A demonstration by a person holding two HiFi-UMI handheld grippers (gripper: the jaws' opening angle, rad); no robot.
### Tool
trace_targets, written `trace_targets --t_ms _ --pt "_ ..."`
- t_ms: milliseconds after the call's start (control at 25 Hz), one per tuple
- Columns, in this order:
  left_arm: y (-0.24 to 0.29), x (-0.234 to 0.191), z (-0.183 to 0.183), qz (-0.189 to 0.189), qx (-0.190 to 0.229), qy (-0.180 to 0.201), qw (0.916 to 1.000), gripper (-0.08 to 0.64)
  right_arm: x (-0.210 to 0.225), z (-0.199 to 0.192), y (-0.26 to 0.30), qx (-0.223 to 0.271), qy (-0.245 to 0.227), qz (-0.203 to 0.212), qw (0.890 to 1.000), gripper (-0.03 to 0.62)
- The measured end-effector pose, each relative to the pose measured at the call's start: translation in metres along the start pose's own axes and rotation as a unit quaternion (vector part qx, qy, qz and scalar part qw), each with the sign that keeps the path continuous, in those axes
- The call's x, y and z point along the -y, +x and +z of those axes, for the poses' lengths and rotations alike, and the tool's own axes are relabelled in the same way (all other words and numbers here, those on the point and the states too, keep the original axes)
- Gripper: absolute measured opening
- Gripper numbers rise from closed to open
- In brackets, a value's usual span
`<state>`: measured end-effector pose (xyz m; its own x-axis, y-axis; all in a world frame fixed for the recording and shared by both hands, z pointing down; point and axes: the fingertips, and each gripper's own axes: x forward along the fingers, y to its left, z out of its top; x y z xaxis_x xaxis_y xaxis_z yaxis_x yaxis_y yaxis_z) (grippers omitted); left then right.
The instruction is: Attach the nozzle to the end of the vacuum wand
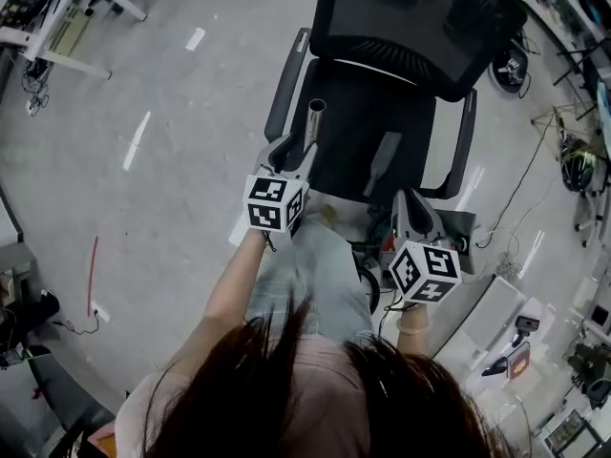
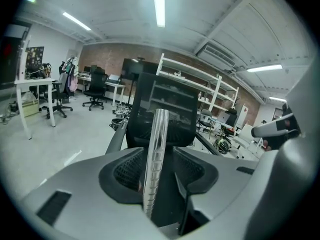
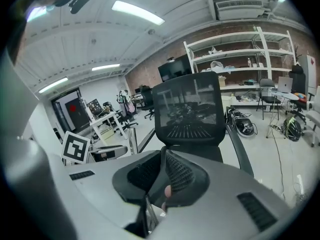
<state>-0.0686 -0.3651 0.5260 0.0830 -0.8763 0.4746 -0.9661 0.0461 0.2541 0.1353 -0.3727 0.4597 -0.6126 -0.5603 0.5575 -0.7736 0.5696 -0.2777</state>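
A shiny metal vacuum wand (image 1: 315, 122) stands up at a slant over the left side of a black office chair (image 1: 344, 113). My left gripper (image 1: 294, 156) is at its lower part. In the left gripper view the wand (image 2: 155, 154) runs up between the jaws, which stand open with small gaps either side. A grey elongated nozzle (image 1: 384, 163) lies on the chair seat, just beyond my right gripper (image 1: 412, 203). In the right gripper view that gripper (image 3: 162, 176) is shut, pads together, with nothing clearly gripped. The wand (image 3: 132, 141) shows to its left.
The chair's mesh backrest (image 3: 187, 109) and armrests (image 1: 464, 146) face me. A white desk (image 1: 57, 17) stands far left. Cables and white equipment (image 1: 496, 322) lie on the floor at the right. Shelving (image 3: 235, 64) lines the back wall.
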Motion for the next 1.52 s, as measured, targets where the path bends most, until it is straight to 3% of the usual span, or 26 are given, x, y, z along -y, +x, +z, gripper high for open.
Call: trace_targets --t_ms 320,880,1120,1520 --pt "0.037 -0.009 -0.018 -0.004 -0.021 0.033 0.9993 0.195 0.011 0.001 0.039 -0.009 -0.012 -0.011 1.0 0.026" --pt "0.082 -0.021 -0.048 0.021 -0.026 0.063 0.9974 0.196 0.04 -0.041 0.077 -0.042 -0.002 -0.026 0.999 0.026" --pt "0.091 -0.022 -0.058 0.028 -0.012 0.08 0.9964 0.147 0.055 -0.054 0.095 -0.047 0.0 -0.03 0.998 0.029" --pt "0.094 -0.025 -0.059 0.014 0.002 0.073 0.9972 0.143 0.082 -0.085 0.129 -0.067 0.03 -0.028 0.997 0.106"
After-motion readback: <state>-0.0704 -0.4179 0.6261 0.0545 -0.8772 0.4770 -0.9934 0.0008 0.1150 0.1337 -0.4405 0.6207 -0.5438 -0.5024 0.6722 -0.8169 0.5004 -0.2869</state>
